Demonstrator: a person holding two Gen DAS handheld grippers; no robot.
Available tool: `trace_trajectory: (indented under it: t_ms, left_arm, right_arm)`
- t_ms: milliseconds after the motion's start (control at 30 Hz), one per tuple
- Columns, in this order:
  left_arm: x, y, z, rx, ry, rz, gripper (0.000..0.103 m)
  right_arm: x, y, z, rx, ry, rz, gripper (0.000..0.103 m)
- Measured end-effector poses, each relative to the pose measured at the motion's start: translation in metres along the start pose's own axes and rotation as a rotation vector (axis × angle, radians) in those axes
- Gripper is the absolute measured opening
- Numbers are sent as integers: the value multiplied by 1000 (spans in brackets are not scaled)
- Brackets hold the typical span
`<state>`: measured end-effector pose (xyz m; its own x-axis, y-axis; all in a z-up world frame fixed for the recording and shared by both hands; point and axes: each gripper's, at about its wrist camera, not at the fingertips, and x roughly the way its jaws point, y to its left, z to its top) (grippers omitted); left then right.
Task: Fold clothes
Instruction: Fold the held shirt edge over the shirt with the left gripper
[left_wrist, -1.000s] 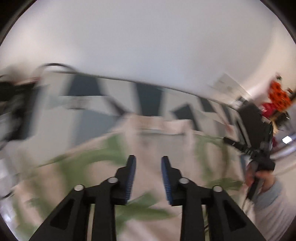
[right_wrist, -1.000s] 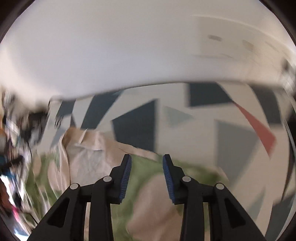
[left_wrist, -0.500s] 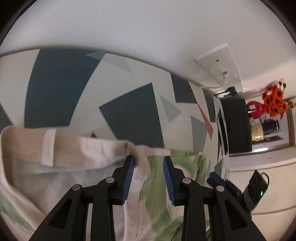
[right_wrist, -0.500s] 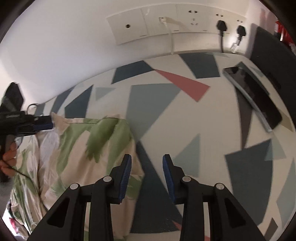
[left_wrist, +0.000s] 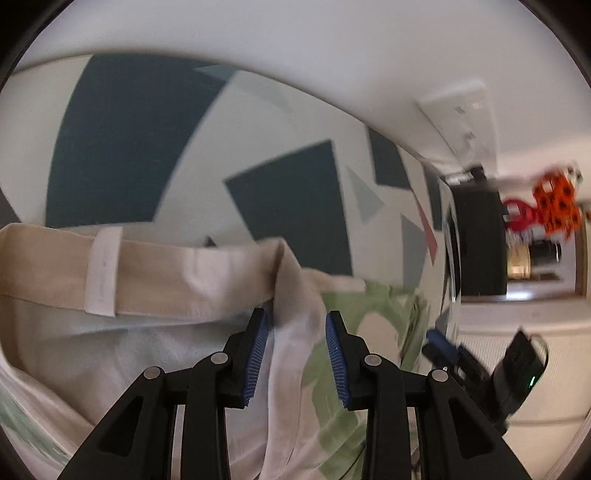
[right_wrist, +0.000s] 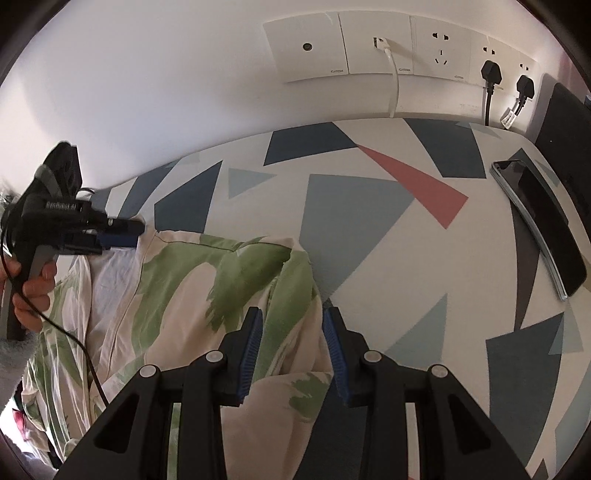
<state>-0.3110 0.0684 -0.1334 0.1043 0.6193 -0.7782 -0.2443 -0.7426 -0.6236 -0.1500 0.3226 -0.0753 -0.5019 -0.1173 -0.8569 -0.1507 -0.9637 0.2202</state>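
A cream garment with green leaf print (right_wrist: 184, 280) lies on the table's geometric cloth (right_wrist: 351, 206). In the left wrist view its plain cream band with a white tag (left_wrist: 147, 266) runs across, ending in a corner fold. My left gripper (left_wrist: 295, 332) is open and straddles that fold, which rises between the blue pads without being pinched. My right gripper (right_wrist: 291, 325) is also open, low over the garment's right edge, with cloth bunched between its fingers. Each gripper shows in the other's view: the left gripper (right_wrist: 125, 230) held by a hand at the far corner, the right gripper (left_wrist: 436, 339) at the lower right.
Wall sockets (right_wrist: 369, 48) with plugged-in cables line the wall behind the table. A dark phone or tablet (right_wrist: 543, 229) lies at the right edge of the table. A black box (left_wrist: 480, 243), orange flowers (left_wrist: 557, 206) and a red object stand beyond it.
The left gripper swung down from a blurred, higher view onto the garment's band corner. The right gripper moved from over bare tablecloth leftward onto the garment's right edge. Both jaw gaps look unchanged.
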Motion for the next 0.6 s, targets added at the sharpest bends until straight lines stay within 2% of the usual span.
trace_trajectory:
  t_ms: [100, 300, 433, 500, 600]
  left_arm:
    - [4, -4, -6, 12, 16, -23, 32]
    - [-16, -17, -1, 17, -86, -206, 32]
    - [-31, -21, 4, 46, -95, -262, 32]
    - [-31, -17, 3, 51, -82, -262, 32]
    - [-28, -4, -3, 45, -42, -215, 32]
  right_arm:
    - [-1, 2, 0, -5, -1, 4, 37]
    - [5, 24, 5, -54, -3, 17, 37]
    - [23, 27, 8, -95, 35, -89, 37]
    - [28, 19, 9, -68, 40, -131, 37]
    - [28, 0, 11, 28, 41, -128, 37]
